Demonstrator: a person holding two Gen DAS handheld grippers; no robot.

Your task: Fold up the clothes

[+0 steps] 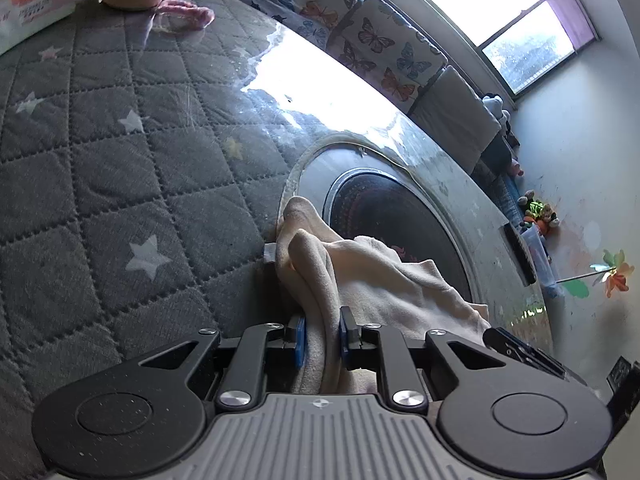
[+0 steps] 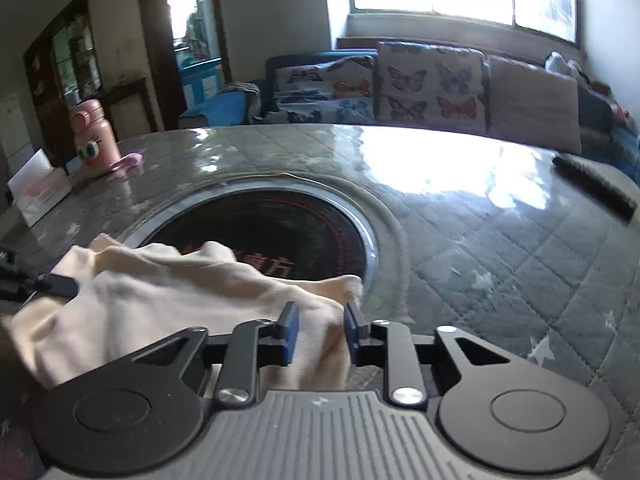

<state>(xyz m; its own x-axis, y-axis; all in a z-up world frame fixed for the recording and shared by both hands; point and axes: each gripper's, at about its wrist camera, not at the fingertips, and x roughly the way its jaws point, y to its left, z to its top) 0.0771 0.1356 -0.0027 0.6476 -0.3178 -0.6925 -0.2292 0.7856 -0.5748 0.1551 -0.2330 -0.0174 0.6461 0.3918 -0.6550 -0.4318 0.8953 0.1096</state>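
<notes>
A cream garment lies bunched on the grey quilted table cover, partly over the round black cooktop. My left gripper is shut on a fold of the garment, which runs between its blue pads. In the right wrist view the same garment spreads to the left over the cooktop. My right gripper is shut on the garment's right edge. The left gripper's tip shows at the left, on the cloth.
A pink bottle with cartoon eyes, a tissue pack and a pink fuzzy item stand at the table's far side. A dark remote lies at the right. Butterfly cushions line a sofa behind.
</notes>
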